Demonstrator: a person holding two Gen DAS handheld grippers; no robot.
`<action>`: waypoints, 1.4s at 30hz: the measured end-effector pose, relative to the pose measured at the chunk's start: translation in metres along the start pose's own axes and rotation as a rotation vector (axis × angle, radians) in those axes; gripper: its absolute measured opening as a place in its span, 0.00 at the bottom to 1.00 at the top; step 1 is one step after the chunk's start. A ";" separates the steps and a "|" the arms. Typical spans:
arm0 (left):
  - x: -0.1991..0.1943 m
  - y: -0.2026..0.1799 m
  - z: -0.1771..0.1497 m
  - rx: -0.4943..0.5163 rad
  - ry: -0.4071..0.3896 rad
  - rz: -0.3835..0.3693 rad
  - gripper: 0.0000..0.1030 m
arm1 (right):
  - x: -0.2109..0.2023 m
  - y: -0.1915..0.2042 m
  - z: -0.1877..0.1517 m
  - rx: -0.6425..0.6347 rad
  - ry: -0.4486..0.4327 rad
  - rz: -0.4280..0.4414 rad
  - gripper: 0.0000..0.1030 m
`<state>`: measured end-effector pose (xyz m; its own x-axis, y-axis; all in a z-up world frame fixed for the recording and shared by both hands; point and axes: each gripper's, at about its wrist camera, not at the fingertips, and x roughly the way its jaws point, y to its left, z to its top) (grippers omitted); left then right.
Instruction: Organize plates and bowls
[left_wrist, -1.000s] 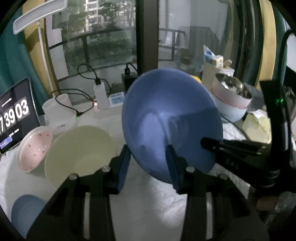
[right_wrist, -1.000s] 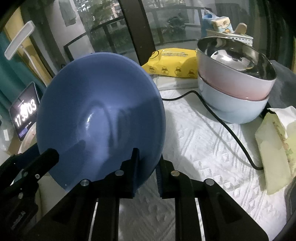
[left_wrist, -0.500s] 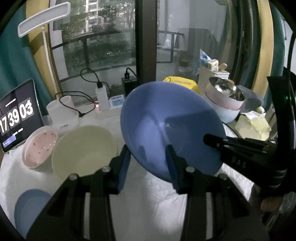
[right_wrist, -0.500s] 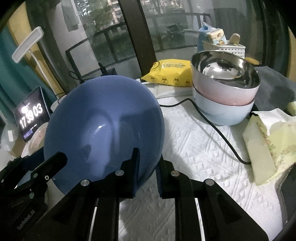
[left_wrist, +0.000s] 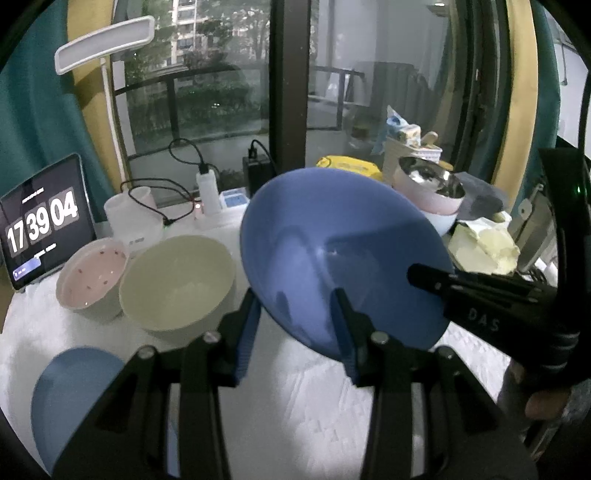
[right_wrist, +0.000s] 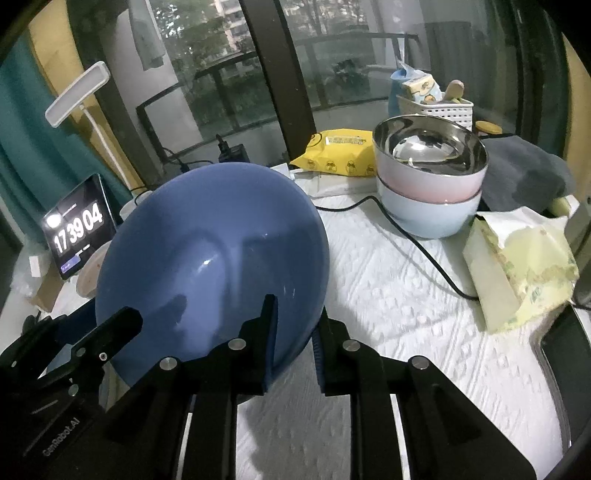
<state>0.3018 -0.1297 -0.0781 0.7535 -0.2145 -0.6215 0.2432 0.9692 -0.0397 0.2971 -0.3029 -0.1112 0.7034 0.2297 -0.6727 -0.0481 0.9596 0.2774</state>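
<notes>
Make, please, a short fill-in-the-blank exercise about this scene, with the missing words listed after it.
1. The right gripper is shut on the rim of the big ____ bowl.
2. In the stack of bowls, the pink one sits inside the light ____ one.
3. In the left wrist view, the cream bowl stands right beside the ____ speckled bowl.
4. The black cable lies on the ____ tablecloth.

Missing words: blue; blue; pink; white
</notes>
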 end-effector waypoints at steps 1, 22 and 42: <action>-0.002 0.000 -0.001 -0.002 -0.001 -0.002 0.39 | -0.002 0.000 -0.002 0.002 0.002 0.001 0.18; -0.049 0.000 -0.035 -0.007 -0.017 -0.025 0.39 | -0.044 0.014 -0.040 0.007 -0.002 -0.005 0.18; -0.055 0.002 -0.056 -0.027 0.047 -0.044 0.39 | -0.044 0.021 -0.062 0.024 0.055 -0.018 0.25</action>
<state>0.2264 -0.1090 -0.0881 0.7125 -0.2517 -0.6550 0.2584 0.9620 -0.0884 0.2207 -0.2831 -0.1183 0.6638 0.2220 -0.7142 -0.0184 0.9595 0.2811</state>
